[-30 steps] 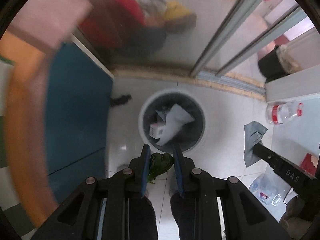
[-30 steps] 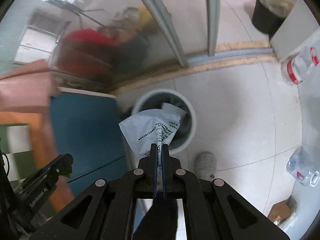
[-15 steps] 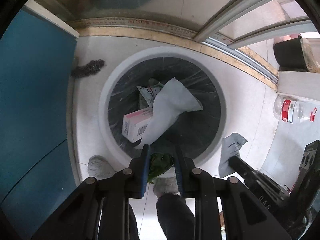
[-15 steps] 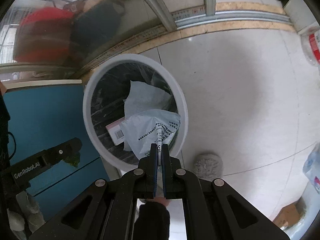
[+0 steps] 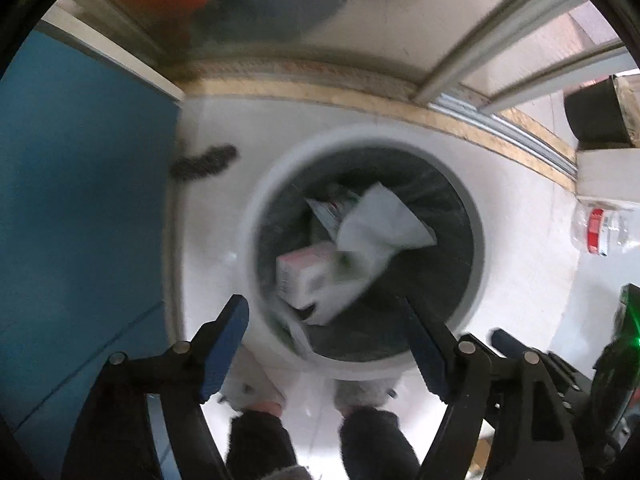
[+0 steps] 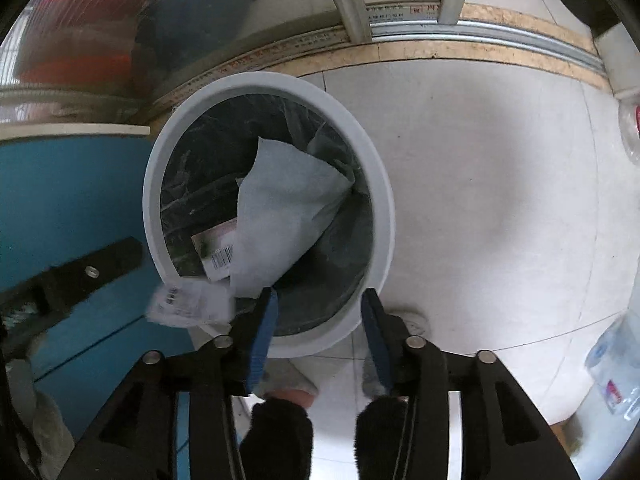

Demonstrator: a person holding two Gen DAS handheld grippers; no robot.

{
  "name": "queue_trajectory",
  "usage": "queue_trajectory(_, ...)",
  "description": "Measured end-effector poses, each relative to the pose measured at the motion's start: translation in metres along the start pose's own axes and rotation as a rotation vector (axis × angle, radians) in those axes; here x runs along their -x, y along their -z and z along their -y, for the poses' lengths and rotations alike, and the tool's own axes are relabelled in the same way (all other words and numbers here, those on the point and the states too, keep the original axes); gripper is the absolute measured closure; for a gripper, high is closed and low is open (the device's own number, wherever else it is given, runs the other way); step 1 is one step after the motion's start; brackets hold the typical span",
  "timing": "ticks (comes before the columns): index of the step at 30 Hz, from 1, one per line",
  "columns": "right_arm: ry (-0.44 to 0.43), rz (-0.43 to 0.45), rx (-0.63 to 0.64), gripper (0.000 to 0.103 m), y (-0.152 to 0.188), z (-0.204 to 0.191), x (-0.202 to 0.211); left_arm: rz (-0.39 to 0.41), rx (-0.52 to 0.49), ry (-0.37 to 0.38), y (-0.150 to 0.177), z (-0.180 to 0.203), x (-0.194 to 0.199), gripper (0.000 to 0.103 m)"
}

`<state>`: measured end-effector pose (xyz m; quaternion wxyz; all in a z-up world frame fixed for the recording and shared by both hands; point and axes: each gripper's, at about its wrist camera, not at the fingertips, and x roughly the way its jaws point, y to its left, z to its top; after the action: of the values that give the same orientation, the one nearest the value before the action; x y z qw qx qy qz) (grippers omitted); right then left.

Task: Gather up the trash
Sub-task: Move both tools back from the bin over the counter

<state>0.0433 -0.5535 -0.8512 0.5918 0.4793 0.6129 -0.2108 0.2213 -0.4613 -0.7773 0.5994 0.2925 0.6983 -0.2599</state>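
Over the round white trash bin (image 5: 362,364) with the dark bag inside, your left gripper (image 5: 326,334) points straight down. Its jaws are opening and nothing is between the blue pads (image 5: 224,346). In the bin lie a white folded paper bag (image 5: 386,224) and a small pink and white box (image 5: 306,276). The picture is blurry here. A clear plastic bottle with a red label (image 5: 600,232) lies on the pale floor, well apart from the bin.

In the right wrist view, your right gripper (image 6: 318,312) hangs over the near rim of the bin (image 6: 376,184). Its jaws are opening too, with nothing between them. A blurry white printed wrapper (image 6: 188,306) is just left of the left pad, by the rim. The paper bag (image 6: 284,216) leans inside the bin.
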Motion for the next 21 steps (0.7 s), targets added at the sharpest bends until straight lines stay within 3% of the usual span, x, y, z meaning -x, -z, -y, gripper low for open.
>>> queue_trajectory(2, 0.034, 0.017, 0.024, 0.043, 0.002, -0.002, 0.010, 0.036, -0.008, -0.030, 0.003, -0.003, 0.014, 0.018)
queue_trajectory(4, 0.062, 0.033, 0.042, 0.027, 0.005, -0.004, 0.020, 0.068, -0.023, -0.063, 0.008, -0.006, 0.030, 0.003)
queue_trajectory(7, 0.098, 0.061, 0.065, 0.008, 0.010, -0.009, 0.039, 0.107, -0.047, -0.124, 0.020, -0.010, 0.058, 0.003)
queue_trajectory(9, 0.128, 0.084, 0.080, 0.001, 0.018, -0.014, 0.061, 0.127, -0.052, -0.134, 0.029, -0.014, 0.081, 0.003)
queue_trajectory(13, 0.146, 0.123, 0.083, 0.001, 0.032, -0.025, 0.109, 0.175, -0.053, -0.154, 0.053, -0.021, 0.138, 0.003)
queue_trajectory(21, 0.178, 0.207, 0.114, 0.001, 0.091, -0.063, 0.255, 0.270, -0.041, -0.150, 0.108, -0.027, 0.270, 0.003)
